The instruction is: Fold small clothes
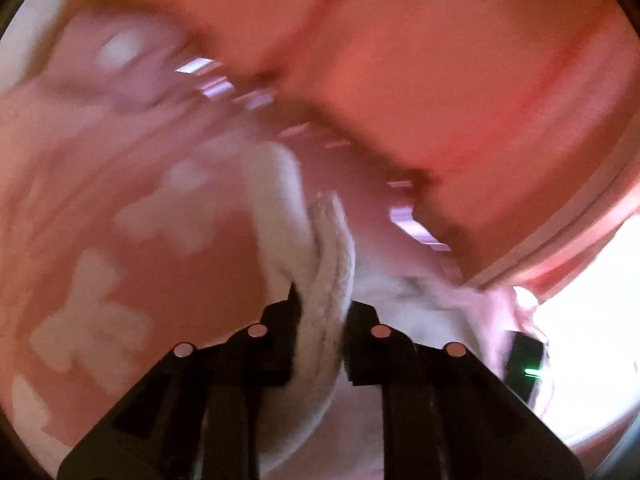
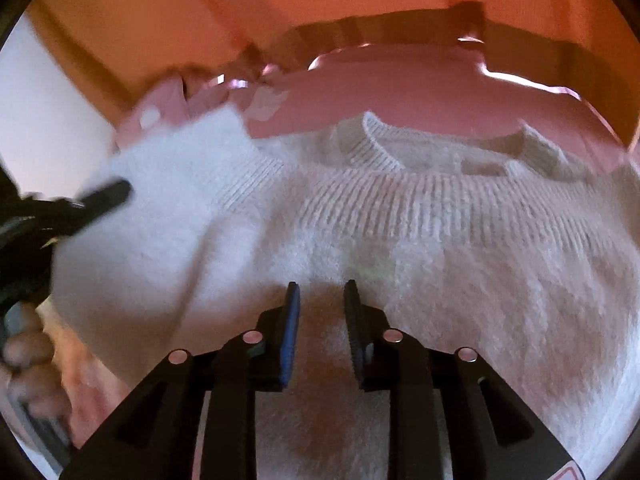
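A fluffy white knit sweater (image 2: 400,216) with a ribbed collar lies on a pink cloth with white patches (image 2: 400,92). My right gripper (image 2: 322,292) hovers over the sweater's body with a narrow gap between its jaws and nothing in it. My left gripper (image 1: 322,312) is shut on a white fold of the sweater (image 1: 328,264). In the right wrist view the left gripper (image 2: 100,196) reaches in from the left edge and holds up the sweater's left side. The left wrist view is motion-blurred.
The pink patterned cloth (image 1: 100,260) covers the surface beneath the sweater. An orange-brown surface (image 2: 200,8) lies beyond it. A person's fingers (image 2: 24,352) show at the lower left of the right wrist view.
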Demonstrator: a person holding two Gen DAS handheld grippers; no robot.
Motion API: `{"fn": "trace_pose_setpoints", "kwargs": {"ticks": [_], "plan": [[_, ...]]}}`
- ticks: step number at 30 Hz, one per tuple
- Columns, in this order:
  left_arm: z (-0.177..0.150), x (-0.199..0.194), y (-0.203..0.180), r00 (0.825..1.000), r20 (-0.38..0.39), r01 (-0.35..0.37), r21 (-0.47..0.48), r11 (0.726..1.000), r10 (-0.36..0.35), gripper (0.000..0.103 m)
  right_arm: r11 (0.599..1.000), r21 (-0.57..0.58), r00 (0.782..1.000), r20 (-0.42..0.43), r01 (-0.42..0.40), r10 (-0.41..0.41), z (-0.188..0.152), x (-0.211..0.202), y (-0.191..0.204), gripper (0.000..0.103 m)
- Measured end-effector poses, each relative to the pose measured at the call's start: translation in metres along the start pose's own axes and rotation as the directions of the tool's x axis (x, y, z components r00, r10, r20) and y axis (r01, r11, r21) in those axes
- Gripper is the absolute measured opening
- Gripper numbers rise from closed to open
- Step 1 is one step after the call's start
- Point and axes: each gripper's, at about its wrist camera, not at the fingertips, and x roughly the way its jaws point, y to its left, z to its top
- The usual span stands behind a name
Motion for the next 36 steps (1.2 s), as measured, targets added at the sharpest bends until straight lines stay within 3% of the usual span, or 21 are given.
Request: {"fn": "trace_pose_setpoints", "kwargs": {"ticks": [2, 4, 7, 8, 9, 10, 11, 12, 13, 14, 16, 19, 24, 26, 29, 30, 31, 32, 34, 36], "plan": [[-0.004, 0.000, -0.056, 0.996, -0.004, 0.088, 0.108, 0.990, -0.088, 0.014, 0.998, 0.060, 0.997, 0.077, 0.015, -0.020, 0.002, -0.027, -0.017, 0.026], [-0.021, 0.019, -0.102, 0.988, -0.069, 0.150, 0.202, 0.968, -0.139, 0.016, 0.992, 0.116, 0.989, 0.133, 0.056, -0.071, 0.004, -0.049, -0.038, 0.039], [-0.057, 0.063, -0.124, 0.981, -0.148, 0.166, 0.270, 0.949, -0.129, 0.028, 0.966, 0.195, 0.971, 0.133, 0.169, -0.196, 0.008, -0.061, -0.072, 0.044], [-0.065, 0.066, -0.118, 0.987, -0.110, 0.139, 0.256, 0.957, -0.114, 0.029, 0.951, 0.215, 0.960, 0.124, 0.223, -0.253, 0.007, -0.062, -0.083, 0.045], [-0.068, 0.067, -0.115, 0.988, -0.119, 0.121, 0.248, 0.961, -0.094, 0.030, 0.946, 0.244, 0.959, 0.134, 0.213, -0.250, 0.007, -0.066, -0.091, 0.045], [-0.070, 0.062, -0.108, 0.980, -0.155, 0.161, 0.226, 0.961, -0.128, 0.032, 0.948, 0.257, 0.964, 0.135, 0.189, -0.229, 0.007, -0.068, -0.094, 0.045], [-0.069, 0.052, -0.101, 0.976, -0.154, 0.188, 0.212, 0.959, -0.157, 0.041, 0.955, 0.261, 0.974, 0.135, 0.141, -0.181, 0.008, -0.070, -0.097, 0.045], [-0.068, 0.041, -0.096, 0.978, -0.132, 0.189, 0.215, 0.958, -0.163, 0.050, 0.959, 0.259, 0.979, 0.136, 0.111, -0.149, 0.009, -0.071, -0.098, 0.045], [-0.065, 0.023, -0.089, 0.983, -0.081, 0.177, 0.229, 0.957, -0.162, 0.067, 0.962, 0.257, 0.981, 0.138, 0.094, -0.133, 0.008, -0.074, -0.099, 0.047], [-0.062, 0.009, -0.084, 0.986, -0.039, 0.170, 0.234, 0.957, -0.165, 0.074, 0.965, 0.254, 0.984, 0.143, 0.069, -0.107, 0.009, -0.076, -0.098, 0.050], [-0.054, -0.020, -0.073, 0.979, 0.023, 0.190, 0.239, 0.952, -0.201, 0.076, 0.967, 0.253, 0.989, 0.141, 0.015, -0.052, 0.011, -0.076, -0.096, 0.062], [-0.054, -0.042, -0.055, 0.979, 0.077, 0.168, 0.227, 0.959, -0.189, 0.091, 0.954, 0.283, 0.991, 0.107, -0.103, 0.075, 0.010, -0.068, -0.094, 0.069], [-0.084, -0.029, -0.024, 1.000, 0.012, 0.019, 0.273, 0.962, -0.023, 0.091, 0.910, 0.347, 0.967, -0.028, -0.227, 0.252, 0.000, -0.036, -0.079, 0.075], [-0.103, -0.026, -0.010, 0.999, -0.046, 0.011, 0.280, 0.960, 0.001, 0.091, 0.892, 0.365, 0.949, -0.061, -0.267, 0.309, -0.004, -0.022, -0.071, 0.075], [-0.114, -0.025, -0.007, 0.996, -0.081, 0.003, 0.300, 0.954, 0.022, 0.091, 0.894, 0.344, 0.938, -0.087, -0.288, 0.336, -0.005, -0.010, -0.054, 0.076], [-0.116, -0.024, -0.009, 0.996, -0.083, 0.007, 0.319, 0.948, 0.021, 0.091, 0.897, 0.332, 0.939, -0.079, -0.293, 0.336, -0.005, -0.009, -0.048, 0.067], [-0.117, -0.024, -0.013, 0.997, -0.077, 0.005, 0.344, 0.939, 0.023, 0.091, 0.903, 0.312, 0.940, -0.071, -0.296, 0.333, -0.005, -0.010, -0.043, 0.025], [-0.118, -0.024, -0.016, 0.997, -0.068, 0.004, 0.363, 0.932, 0.022, 0.091, 0.911, 0.292, 0.944, -0.067, -0.291, 0.323, -0.001, -0.011, -0.039, 0.016], [-0.122, -0.026, -0.019, 0.998, -0.056, -0.004, 0.383, 0.924, 0.028, 0.091, 0.901, 0.270, 0.939, 0.042, -0.340, 0.342, 0.012, -0.037, -0.037, 0.014], [-0.125, -0.025, -0.020, 0.998, -0.062, 0.003, 0.381, 0.925, 0.023, 0.092, 0.917, 0.196, 0.934, 0.153, -0.349, 0.323, 0.024, -0.081, -0.038, 0.014]]}}
